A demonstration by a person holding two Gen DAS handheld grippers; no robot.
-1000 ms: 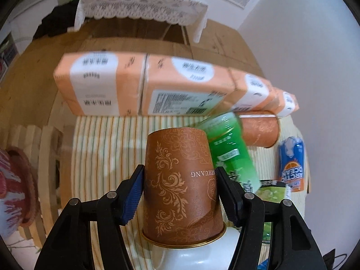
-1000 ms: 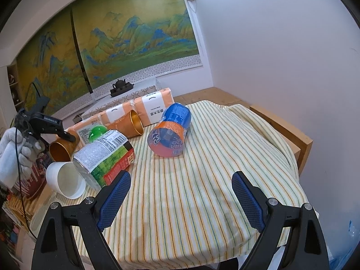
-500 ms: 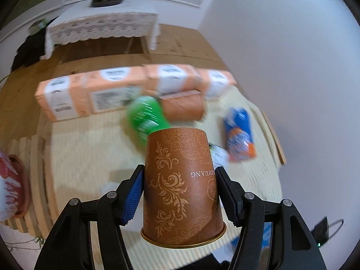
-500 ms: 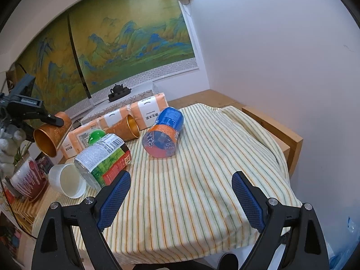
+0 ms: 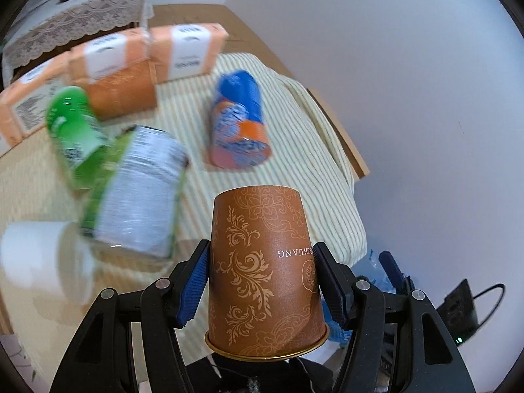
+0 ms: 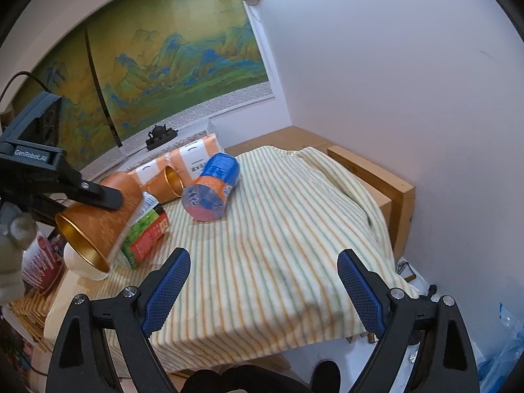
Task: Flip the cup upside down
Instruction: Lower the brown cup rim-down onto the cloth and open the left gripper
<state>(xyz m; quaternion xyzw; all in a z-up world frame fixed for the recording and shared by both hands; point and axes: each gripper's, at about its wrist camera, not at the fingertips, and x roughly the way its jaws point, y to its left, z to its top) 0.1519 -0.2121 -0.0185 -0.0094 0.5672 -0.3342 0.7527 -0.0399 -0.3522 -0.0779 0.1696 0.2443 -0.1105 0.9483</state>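
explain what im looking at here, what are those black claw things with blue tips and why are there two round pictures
Each claw is a hand-held two-finger gripper that a person carries, one per hand; no robot arm is involved. A fisheye camera sits on each gripper looking along its fingers, which gives the two round pictures.

The left gripper is closed on a brown paper cup with a gold scroll pattern, lifted off the table, its gold rim toward the camera. The right camera shows that same cup from the side, tilted, mouth facing down and outward.

The right gripper is open and holds nothing.

On the striped tablecloth lie a blue and orange cup, a green bottle, a second brown cup, a white cup and orange packs.
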